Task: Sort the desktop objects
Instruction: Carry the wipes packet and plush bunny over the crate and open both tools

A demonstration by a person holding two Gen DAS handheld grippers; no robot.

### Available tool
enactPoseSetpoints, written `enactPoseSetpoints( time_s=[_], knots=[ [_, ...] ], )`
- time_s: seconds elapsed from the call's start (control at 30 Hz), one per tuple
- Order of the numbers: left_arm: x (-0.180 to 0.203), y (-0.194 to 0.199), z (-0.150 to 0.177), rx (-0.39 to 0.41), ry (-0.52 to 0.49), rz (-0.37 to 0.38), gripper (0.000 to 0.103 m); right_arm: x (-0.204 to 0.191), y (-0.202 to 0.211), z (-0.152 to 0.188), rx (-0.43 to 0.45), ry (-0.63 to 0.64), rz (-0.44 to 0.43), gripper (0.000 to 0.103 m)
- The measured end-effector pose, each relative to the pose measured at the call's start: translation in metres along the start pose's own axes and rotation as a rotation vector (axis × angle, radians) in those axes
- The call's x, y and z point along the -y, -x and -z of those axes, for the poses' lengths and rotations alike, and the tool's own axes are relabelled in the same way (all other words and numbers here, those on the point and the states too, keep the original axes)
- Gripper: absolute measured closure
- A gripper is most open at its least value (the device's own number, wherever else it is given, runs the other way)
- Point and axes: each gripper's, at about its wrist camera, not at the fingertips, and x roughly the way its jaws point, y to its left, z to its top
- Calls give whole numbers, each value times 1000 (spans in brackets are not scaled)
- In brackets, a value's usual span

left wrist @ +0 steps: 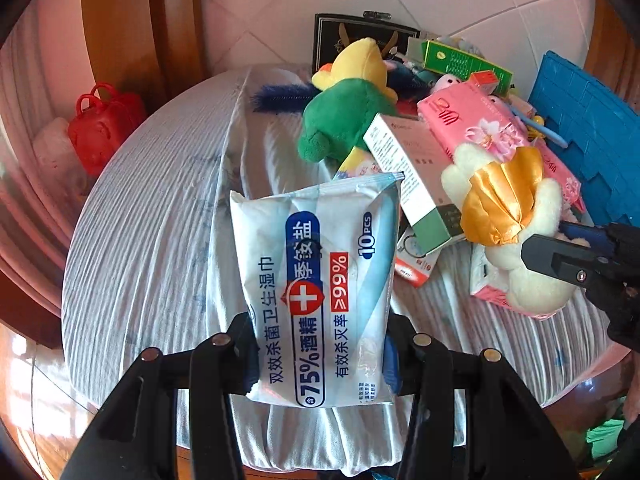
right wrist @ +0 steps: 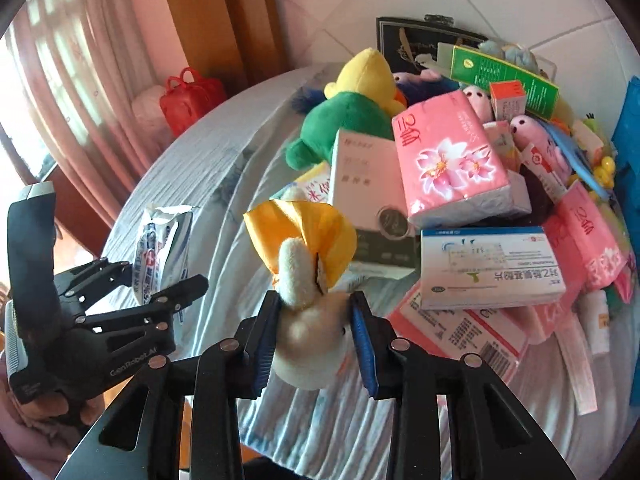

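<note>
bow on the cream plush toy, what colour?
Shiny golden yellow bow on the cream plush toy; clearest in the left wrist view.

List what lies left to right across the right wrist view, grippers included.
Left gripper holding the wipes pack → right gripper clamped on the cream plush toy → blue-and-white medicine box → blue board.

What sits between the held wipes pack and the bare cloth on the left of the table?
Nothing visible. The left gripper holds the wipes pack clear of the pile, and the striped cloth to its left lies bare. The pile, with the green plush, sits to the right.
</note>
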Motion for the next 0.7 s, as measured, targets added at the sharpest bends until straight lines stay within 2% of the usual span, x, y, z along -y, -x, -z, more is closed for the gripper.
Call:
enactPoseSetpoints(
  time_s=[0.1,0.3,0.47,0.7],
  knots=[
    [15,12,-9,38,-30,7,57,-1,24,1,60,0,4,69],
    [49,24,-24,105,-84,49,57,29,84,6,172,-30,79,69],
    [79,28,-29,132,-107,81,57,54,112,10,206,-66,120,69],
    [141,25,-43,179,-120,103,57,95,145,16,235,-19,154,69]
  ],
)
